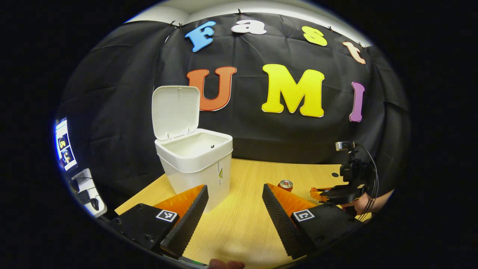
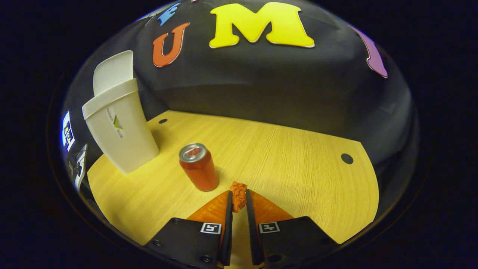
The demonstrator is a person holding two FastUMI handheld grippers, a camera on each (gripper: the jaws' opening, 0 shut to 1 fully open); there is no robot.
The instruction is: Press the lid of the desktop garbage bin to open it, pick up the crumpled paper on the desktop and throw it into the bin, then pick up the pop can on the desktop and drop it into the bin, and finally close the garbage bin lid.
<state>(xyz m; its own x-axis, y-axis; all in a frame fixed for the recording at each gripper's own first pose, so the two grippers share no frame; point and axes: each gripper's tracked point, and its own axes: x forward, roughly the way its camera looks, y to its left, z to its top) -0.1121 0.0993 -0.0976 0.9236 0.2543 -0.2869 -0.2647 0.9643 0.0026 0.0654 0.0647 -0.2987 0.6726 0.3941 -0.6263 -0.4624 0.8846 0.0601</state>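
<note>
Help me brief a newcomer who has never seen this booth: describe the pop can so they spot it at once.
Start at the white bin with its raised lid, at the left of the wooden table in the right gripper view. Just right of it, standing apart, is the can, upright. It is the only red cylinder with a silver top; the paper nearby is crumpled, pinched in the right gripper.

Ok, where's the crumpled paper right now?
In the right gripper view the crumpled paper is pinched at the tip of the right claw, low over the wooden table, just right of the pop can.
</note>
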